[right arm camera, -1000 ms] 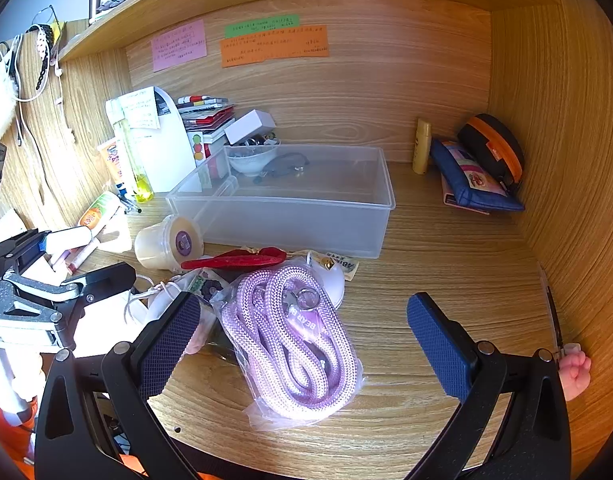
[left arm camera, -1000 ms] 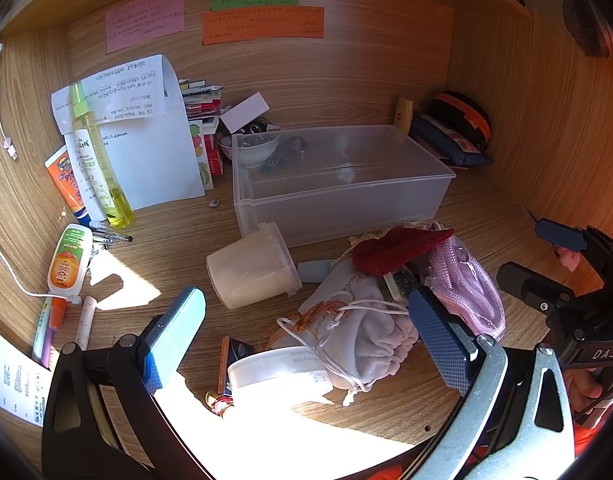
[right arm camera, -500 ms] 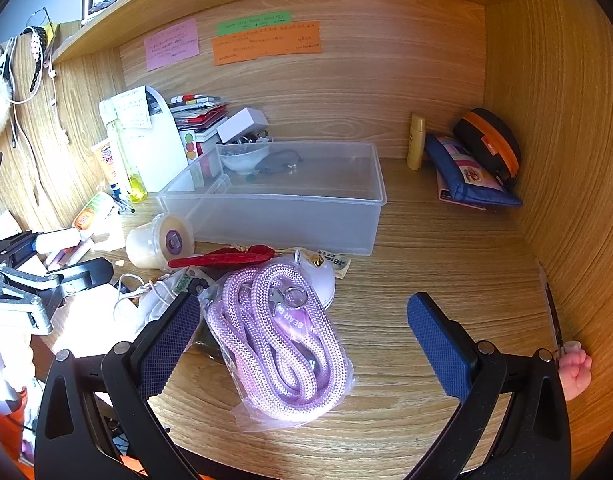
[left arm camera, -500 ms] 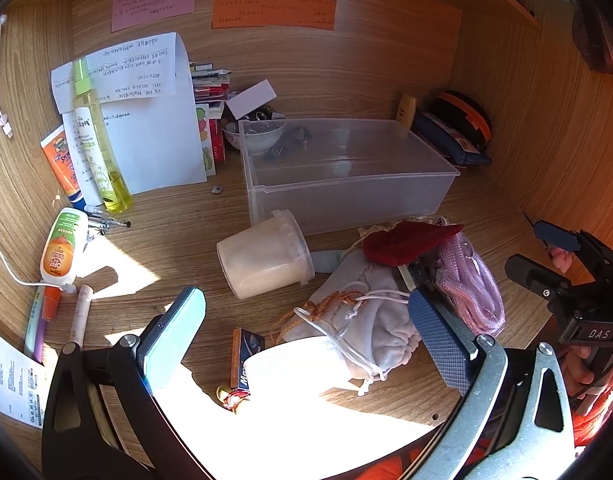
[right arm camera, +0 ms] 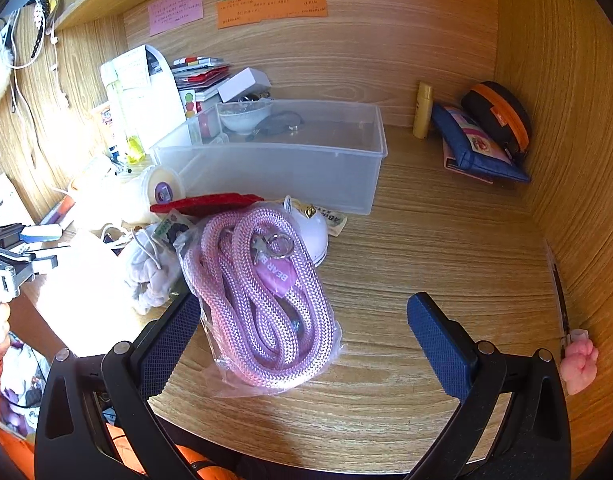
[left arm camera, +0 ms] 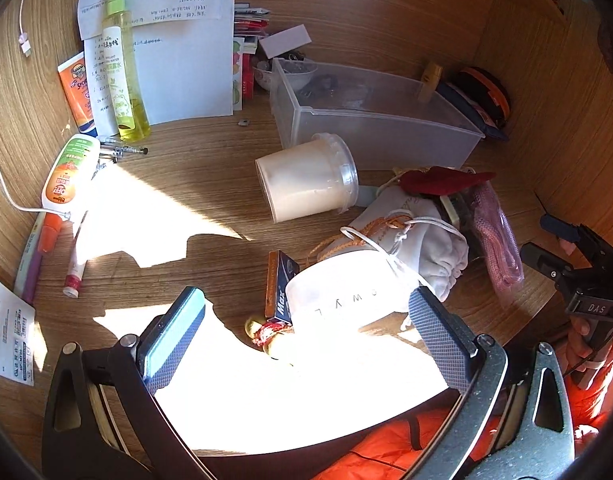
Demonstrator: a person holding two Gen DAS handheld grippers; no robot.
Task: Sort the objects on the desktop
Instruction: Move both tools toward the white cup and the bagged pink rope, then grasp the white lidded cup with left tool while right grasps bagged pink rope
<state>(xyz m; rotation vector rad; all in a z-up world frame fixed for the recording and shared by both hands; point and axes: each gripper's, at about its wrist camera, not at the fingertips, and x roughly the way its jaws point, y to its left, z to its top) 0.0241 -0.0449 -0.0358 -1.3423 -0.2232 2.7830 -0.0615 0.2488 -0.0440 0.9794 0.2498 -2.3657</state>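
My left gripper [left arm camera: 306,320] is open above the desk's front edge, with a white round jar [left arm camera: 338,292] lying between its fingers. Beyond it lie a white drawstring pouch [left arm camera: 418,232], a cream lidded cup [left arm camera: 302,180] on its side, and a small orange-blue box [left arm camera: 278,284]. My right gripper [right arm camera: 302,320] is open, with a bagged pink rope [right arm camera: 262,288] lying between its fingers, close to the left finger. A clear plastic bin [right arm camera: 290,152] stands behind; it also shows in the left wrist view [left arm camera: 378,120].
A red fabric piece [right arm camera: 206,202] and a white mouse-like object [right arm camera: 314,232] lie by the rope. Bottles and tubes [left arm camera: 122,72] stand left. Pouches [right arm camera: 482,140] lean in the right corner. Wooden walls enclose the desk on three sides.
The left gripper moved forward and down, so the white jar now lies between its fingers. The right gripper moved in, so the pink rope sits closer and larger between its fingers.
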